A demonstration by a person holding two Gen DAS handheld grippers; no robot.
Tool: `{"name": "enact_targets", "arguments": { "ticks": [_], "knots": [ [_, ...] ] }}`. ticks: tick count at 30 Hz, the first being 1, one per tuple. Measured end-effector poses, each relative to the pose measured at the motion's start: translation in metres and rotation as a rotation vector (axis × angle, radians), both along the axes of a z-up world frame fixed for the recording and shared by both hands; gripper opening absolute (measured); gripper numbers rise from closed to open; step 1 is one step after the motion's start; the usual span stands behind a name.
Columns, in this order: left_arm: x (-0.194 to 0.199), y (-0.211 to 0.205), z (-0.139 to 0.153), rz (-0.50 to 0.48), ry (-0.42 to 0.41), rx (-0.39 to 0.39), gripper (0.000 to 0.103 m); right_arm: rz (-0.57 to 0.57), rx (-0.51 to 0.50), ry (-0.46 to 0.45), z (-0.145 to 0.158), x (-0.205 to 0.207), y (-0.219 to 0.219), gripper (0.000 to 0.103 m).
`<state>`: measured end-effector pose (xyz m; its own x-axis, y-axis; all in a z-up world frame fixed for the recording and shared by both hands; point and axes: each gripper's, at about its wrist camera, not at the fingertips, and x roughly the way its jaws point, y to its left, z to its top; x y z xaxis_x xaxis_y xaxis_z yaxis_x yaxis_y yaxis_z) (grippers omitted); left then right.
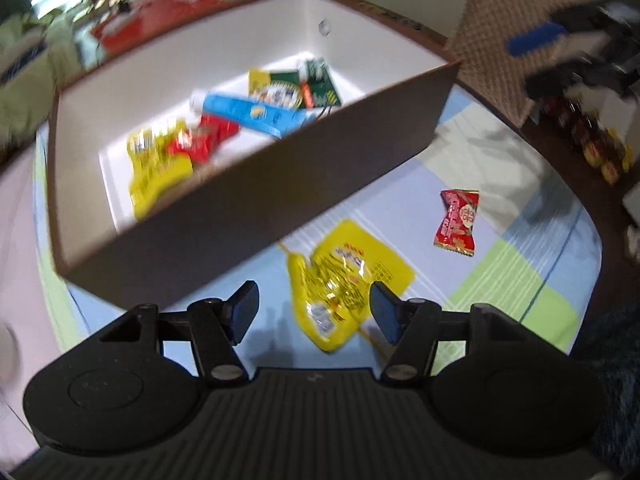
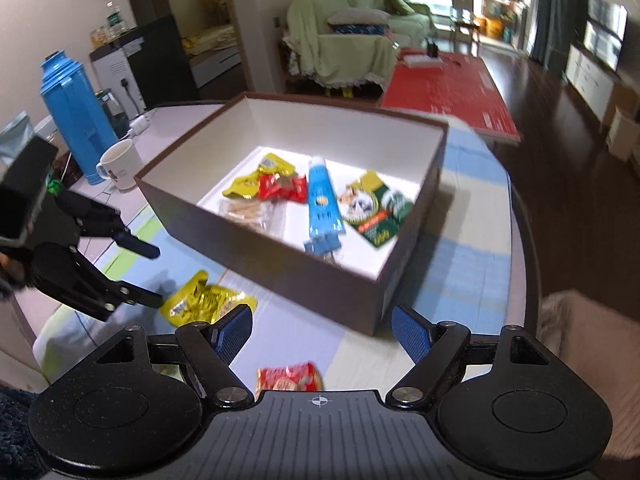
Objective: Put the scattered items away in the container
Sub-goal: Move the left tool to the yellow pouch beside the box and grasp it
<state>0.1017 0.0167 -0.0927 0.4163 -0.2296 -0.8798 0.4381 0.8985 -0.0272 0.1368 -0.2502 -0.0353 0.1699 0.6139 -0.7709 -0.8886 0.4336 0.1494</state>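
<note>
A brown box with a white inside holds a blue tube, a green packet, a yellow packet, a red packet and a clear biscuit packet. On the checked cloth in front of it lies a crumpled yellow packet. My left gripper is open and straddles its near end. A red candy packet lies to the right, just under my open, empty right gripper.
A blue thermos and a white mug stand at the table's far left. The round table edge curves along the right. A wicker chair back stands behind the box. Beyond are a red mat and a covered sofa.
</note>
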Motion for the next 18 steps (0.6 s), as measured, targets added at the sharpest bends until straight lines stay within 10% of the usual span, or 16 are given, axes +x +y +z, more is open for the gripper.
{"name": "enact_targets", "arguments": {
  "ticks": [9,18],
  "knots": [
    [0.019,0.009,-0.038,0.268,0.049,-0.126,0.057,-0.129,-0.024,0.090,-0.024,0.001,-0.021,0.080],
    [0.018,-0.004,-0.055,0.284,0.049,-0.127,0.052,-0.170,-0.049,0.142,-0.041,0.001,-0.027,0.080]
  ]
}}
